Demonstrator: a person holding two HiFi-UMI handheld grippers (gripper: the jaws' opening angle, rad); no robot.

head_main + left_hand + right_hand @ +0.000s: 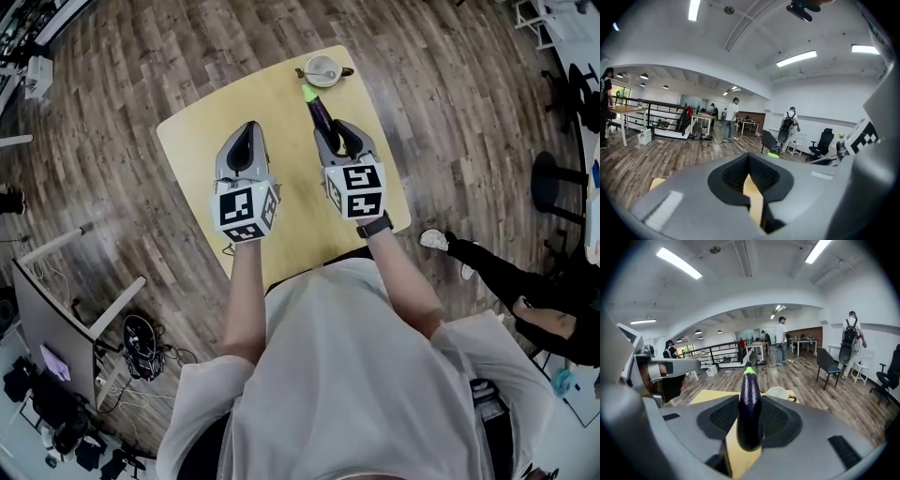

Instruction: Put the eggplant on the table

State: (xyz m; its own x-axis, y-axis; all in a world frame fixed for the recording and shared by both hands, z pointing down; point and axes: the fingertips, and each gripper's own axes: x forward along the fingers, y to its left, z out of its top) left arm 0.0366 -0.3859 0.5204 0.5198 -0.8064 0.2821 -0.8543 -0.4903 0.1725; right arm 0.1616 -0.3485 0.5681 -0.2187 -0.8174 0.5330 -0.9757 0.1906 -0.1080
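A long dark purple eggplant [322,112] with a green stem end sticks out forward from my right gripper [336,133], whose jaws are shut on its thick end. In the right gripper view the eggplant [750,413] stands between the black pads [780,420], stem pointing away, above the yellow wooden table [708,397]. The right gripper [750,401] hovers over the table's far middle. My left gripper [247,129] hangs beside it to the left over the table [192,141], jaws together and holding nothing. Between its jaws, the left gripper [749,165] shows only a thin sliver of the table.
A white cup on a saucer [322,70] stands at the table's far edge, just beyond the eggplant's stem; it also shows as the cup [780,392] in the right gripper view. A seated person's legs [506,281] and a black stool [548,178] are at the right. A desk with cables [56,328] is at the left.
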